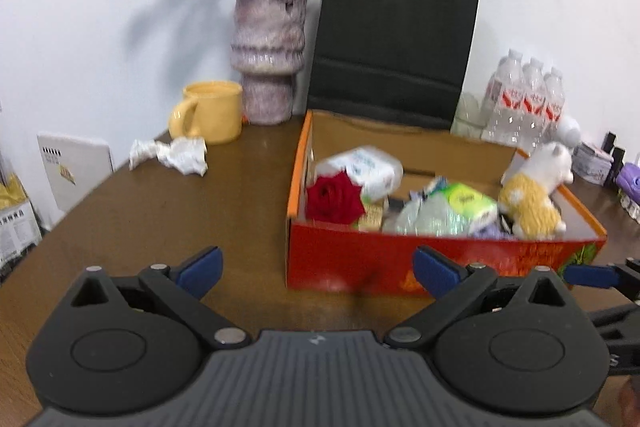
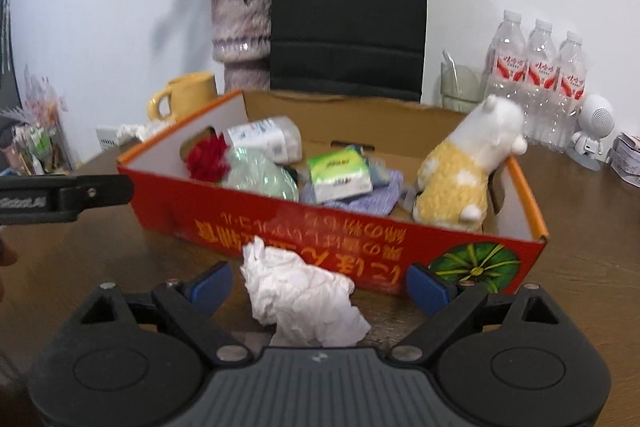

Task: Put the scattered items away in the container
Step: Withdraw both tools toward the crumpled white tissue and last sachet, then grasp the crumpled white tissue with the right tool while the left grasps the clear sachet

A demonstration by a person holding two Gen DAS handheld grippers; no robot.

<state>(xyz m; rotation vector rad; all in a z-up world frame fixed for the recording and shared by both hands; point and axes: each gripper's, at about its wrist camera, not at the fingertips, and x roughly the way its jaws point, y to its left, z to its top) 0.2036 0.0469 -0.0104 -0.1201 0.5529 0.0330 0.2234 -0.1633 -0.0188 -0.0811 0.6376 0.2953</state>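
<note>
Between the wide-apart jaws of the right gripper [image 2: 319, 285] lies a crumpled white tissue [image 2: 300, 297] on the brown desk [image 2: 580, 227], touching neither blue pad that I can see. Just beyond it stands the red cardboard box [image 2: 360, 239], its printed long wall facing the jaws and its orange rim open at the top. Inside, from left of the jaws to right, sit a red rose [image 2: 208, 157], a clear wrapped bundle [image 2: 262, 175], a white tissue pack [image 2: 266, 139] behind them, a green-labelled tissue pack [image 2: 340, 175] on a lilac cloth [image 2: 372, 199], and a yellow-and-white plush toy [image 2: 468, 171] leaning against the right end wall with its head over the rim. The left gripper [image 1: 316, 269] also has its jaws spread wide with nothing between them, held over bare desk, the box ahead and to the right of them; in the right wrist view one of its black fingers [image 2: 80, 197] shows at the left, beside the box's near-left corner. Farther off and left of the left jaws, a second crumpled tissue [image 1: 172, 155] lies on the desk in front of a yellow mug [image 1: 212, 111]. Behind these stand a mottled purple vase [image 1: 268, 59] of dried flowers, a black paper bag [image 1: 392, 47] right behind the box, and a pack of water bottles [image 1: 528, 99] to the far right.
</note>
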